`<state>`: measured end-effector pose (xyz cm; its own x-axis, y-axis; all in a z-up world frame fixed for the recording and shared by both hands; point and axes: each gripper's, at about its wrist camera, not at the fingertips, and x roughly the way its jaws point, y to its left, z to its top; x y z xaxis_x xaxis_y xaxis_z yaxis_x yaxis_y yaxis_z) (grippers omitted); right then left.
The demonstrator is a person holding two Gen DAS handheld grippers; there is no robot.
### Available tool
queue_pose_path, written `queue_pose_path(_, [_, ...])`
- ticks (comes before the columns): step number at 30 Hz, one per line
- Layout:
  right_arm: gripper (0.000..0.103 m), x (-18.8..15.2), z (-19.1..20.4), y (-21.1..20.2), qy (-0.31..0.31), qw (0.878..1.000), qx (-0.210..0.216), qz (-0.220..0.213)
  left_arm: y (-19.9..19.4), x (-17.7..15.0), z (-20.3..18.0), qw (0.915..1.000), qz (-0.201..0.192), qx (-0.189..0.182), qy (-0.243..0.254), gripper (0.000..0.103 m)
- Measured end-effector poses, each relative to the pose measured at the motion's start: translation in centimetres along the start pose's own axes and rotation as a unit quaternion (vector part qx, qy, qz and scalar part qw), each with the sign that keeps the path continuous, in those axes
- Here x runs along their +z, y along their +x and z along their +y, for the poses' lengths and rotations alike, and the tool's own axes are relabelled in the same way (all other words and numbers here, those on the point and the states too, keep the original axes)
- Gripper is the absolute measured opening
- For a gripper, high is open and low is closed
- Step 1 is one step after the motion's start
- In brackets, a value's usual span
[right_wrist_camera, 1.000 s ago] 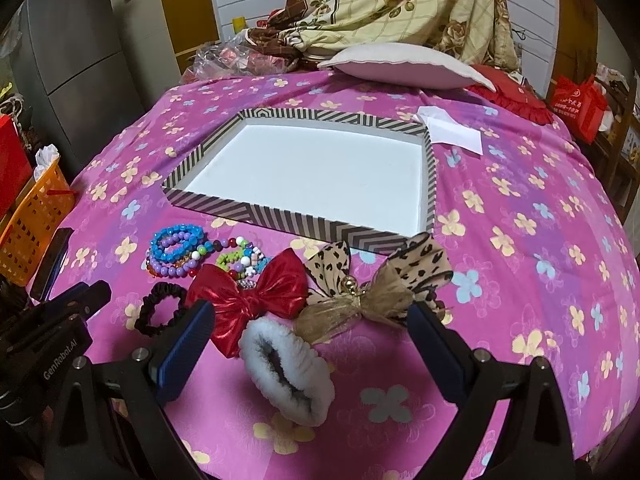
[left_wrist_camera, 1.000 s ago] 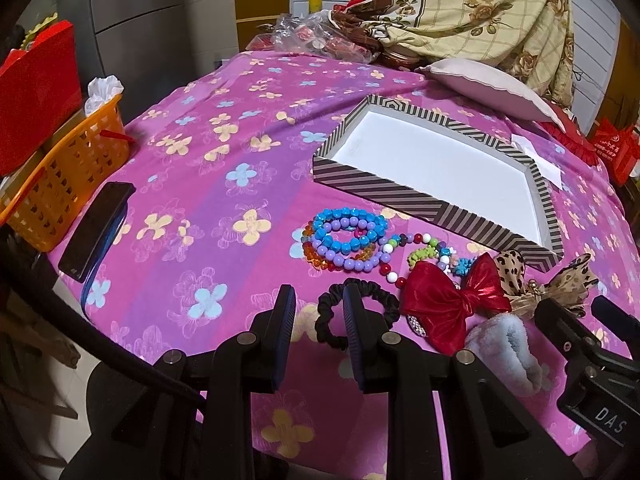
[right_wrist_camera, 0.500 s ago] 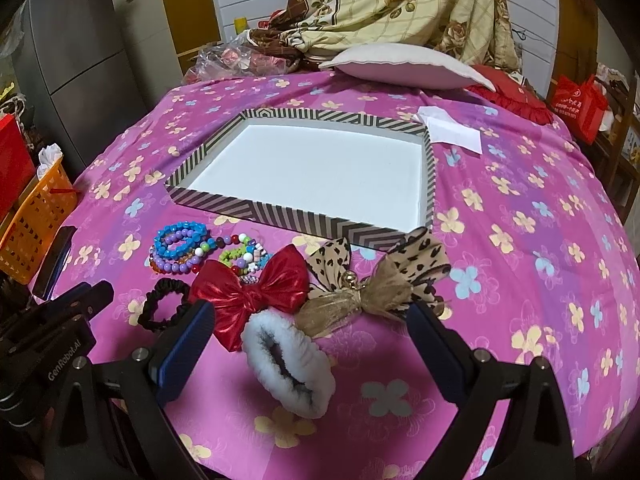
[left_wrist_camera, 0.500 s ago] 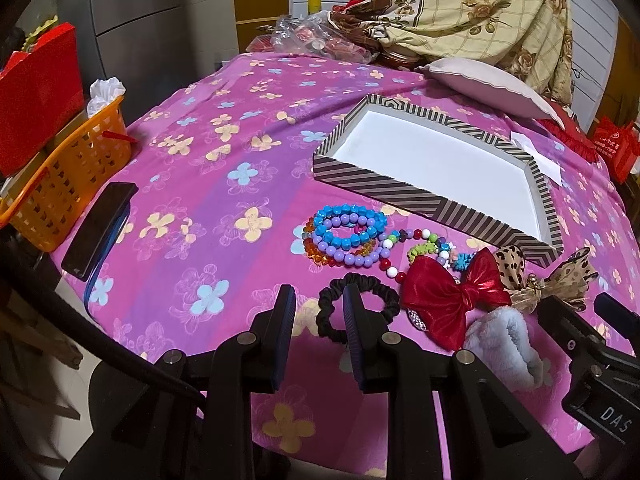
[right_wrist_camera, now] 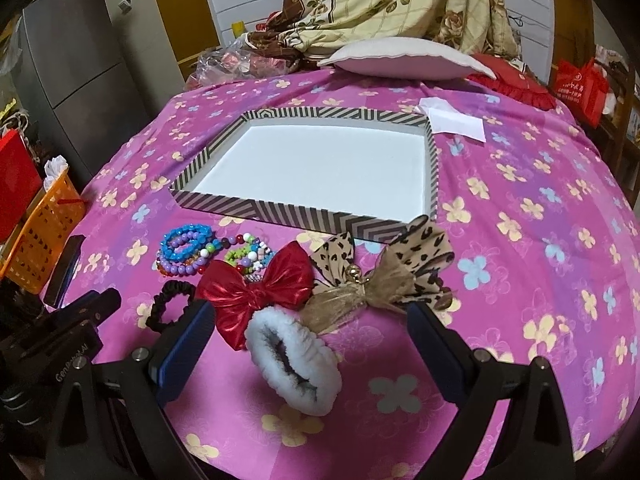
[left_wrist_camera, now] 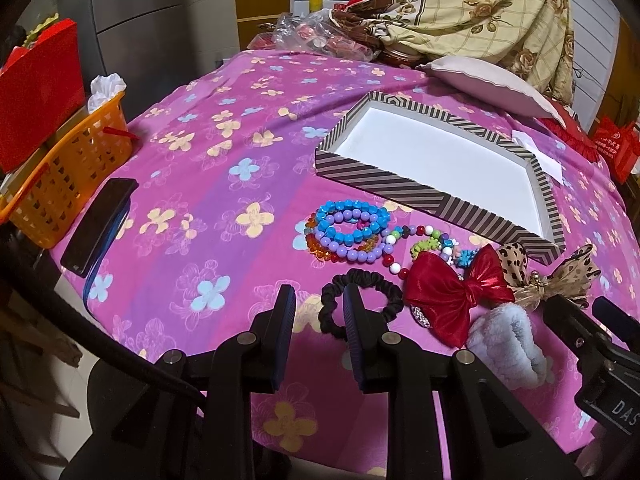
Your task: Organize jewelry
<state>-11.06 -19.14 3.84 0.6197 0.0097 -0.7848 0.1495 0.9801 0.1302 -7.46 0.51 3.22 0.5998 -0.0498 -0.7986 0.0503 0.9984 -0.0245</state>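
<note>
Soft, light accessories wait in front of the empty striped box (right_wrist_camera: pixel 308 212).

Both the left gripper (left_wrist_camera: pixel 318 312) and right gripper (right_wrist_camera: pixel 308 320) are spread and hold nothing. The fluffy white scrunchie (right_wrist_camera: pixel 294 360) on the flowered cloth probably squashes easily; pinch across its band.

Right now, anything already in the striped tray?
No. The striped tray shows only its bare white floor, while the beaded bracelets, red bow and leopard bow lie on the pink cloth in front of it.
</note>
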Motion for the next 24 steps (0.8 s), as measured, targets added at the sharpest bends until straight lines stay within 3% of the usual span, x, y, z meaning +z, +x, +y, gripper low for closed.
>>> queue_pose_path(18, [0.098,-0.5,0.8,-0.1,-0.03,1.0,-0.002,0.003,0.8,-0.4,0.8,0.9999,0.011,-0.002,-0.006,0.029])
queue_pose_path(24, [0.098,-0.6,-0.1,-0.5,-0.027,1.0,0.001,-0.001,1.7,0.0,3.0,0.9985,0.031,-0.032,-0.032,0.029])
